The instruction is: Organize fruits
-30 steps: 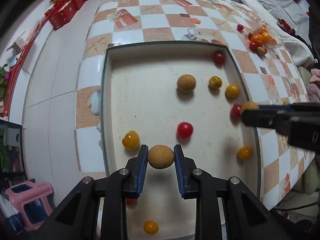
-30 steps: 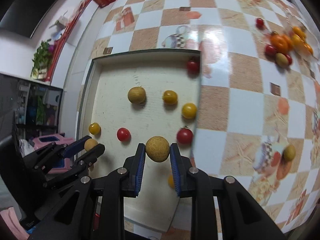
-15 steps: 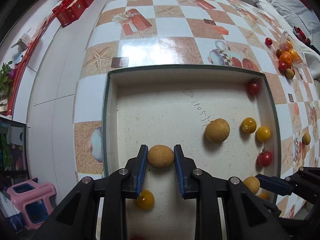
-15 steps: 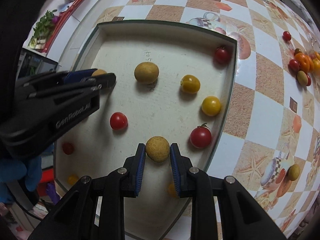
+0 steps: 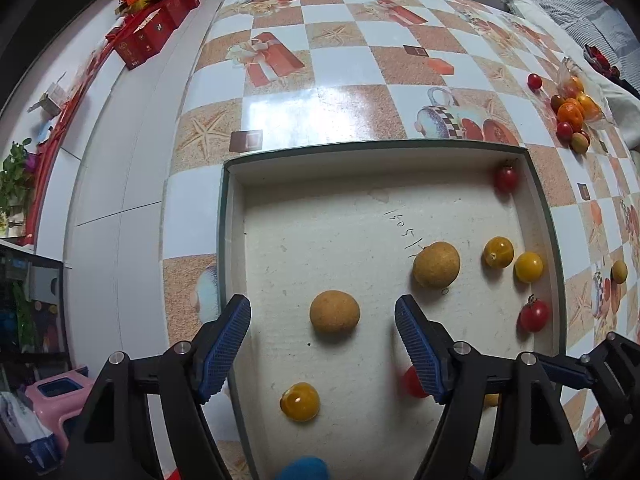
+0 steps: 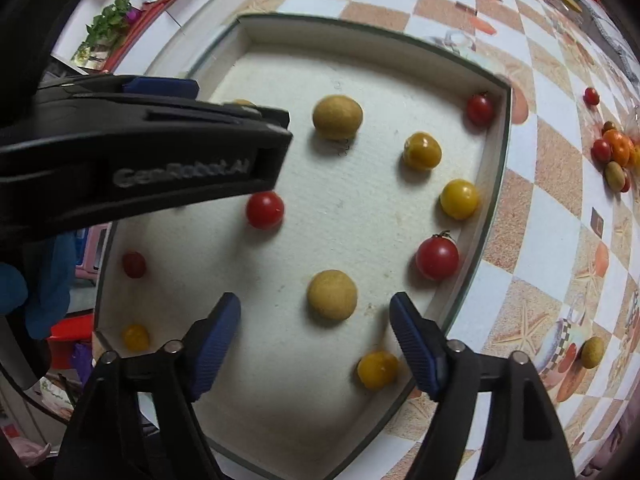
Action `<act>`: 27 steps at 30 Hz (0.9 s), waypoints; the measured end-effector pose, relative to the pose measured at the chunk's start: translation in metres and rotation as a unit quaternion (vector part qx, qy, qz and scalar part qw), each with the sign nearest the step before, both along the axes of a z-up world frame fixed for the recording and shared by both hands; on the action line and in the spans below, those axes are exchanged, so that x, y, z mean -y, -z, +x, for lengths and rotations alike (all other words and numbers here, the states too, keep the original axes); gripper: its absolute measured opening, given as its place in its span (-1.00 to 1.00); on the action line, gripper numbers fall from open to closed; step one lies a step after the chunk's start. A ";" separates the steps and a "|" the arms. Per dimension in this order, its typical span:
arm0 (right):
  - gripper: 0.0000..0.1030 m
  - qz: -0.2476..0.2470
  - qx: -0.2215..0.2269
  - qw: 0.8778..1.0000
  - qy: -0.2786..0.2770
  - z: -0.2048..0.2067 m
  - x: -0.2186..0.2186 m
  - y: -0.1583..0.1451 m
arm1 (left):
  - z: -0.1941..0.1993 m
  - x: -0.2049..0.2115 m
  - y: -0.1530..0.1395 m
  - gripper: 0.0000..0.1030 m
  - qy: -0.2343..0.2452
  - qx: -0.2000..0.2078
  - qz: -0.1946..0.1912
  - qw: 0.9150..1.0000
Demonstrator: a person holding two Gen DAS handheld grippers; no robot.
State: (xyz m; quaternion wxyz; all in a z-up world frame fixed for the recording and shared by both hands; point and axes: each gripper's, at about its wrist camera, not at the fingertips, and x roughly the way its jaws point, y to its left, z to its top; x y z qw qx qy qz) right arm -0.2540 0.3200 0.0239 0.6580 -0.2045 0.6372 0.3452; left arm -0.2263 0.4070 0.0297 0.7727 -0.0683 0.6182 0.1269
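Observation:
A shallow white tray [image 5: 232, 216] [image 6: 494, 184] on the checked table holds tan round fruits, red tomatoes and yellow tomatoes. My left gripper [image 5: 322, 342] is open over the tray, with a tan fruit [image 5: 334, 311] lying on the tray floor between its fingers. My right gripper [image 6: 315, 334] is open too, with another tan fruit [image 6: 331, 294] lying between its fingers. A third tan fruit [image 5: 436, 264] [image 6: 337, 117] lies further in. The left gripper's body crosses the right wrist view [image 6: 160, 160].
A pile of oranges and tomatoes [image 5: 574, 114] [image 6: 614, 156] lies on the table beyond the tray. A lone tan fruit [image 5: 619, 271] [image 6: 592, 352] sits on the table right of the tray. Red boxes [image 5: 152, 32] stand on the floor at left.
Both grippers have opened and let go of their tan fruits, which now lie on the tray floor. Both grippers moved further over the tray.

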 end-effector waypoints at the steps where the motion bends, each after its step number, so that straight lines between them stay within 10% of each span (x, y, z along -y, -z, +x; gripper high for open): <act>1: 0.59 0.005 0.005 1.000 -0.004 -0.002 -0.001 -0.005 | -0.001 -0.001 -0.002 0.48 -0.002 0.001 0.001 1.000; 3: 0.68 0.012 0.011 1.000 -0.010 -0.007 0.003 -0.015 | -0.006 -0.005 -0.008 0.48 -0.007 0.007 -0.003 1.000; 6: 0.73 0.013 0.012 1.000 -0.016 -0.012 0.008 -0.030 | -0.013 -0.003 -0.020 1.00 -0.009 0.013 -0.006 1.000; 10: 0.99 -0.010 -0.001 1.000 -0.008 -0.014 0.016 -0.046 | -0.020 -0.001 -0.031 1.00 -0.009 0.006 0.003 1.000; 27: 0.99 -0.054 -0.008 0.997 0.046 -0.012 0.060 -0.093 | -0.078 0.019 -0.082 1.00 0.049 -0.042 0.023 0.998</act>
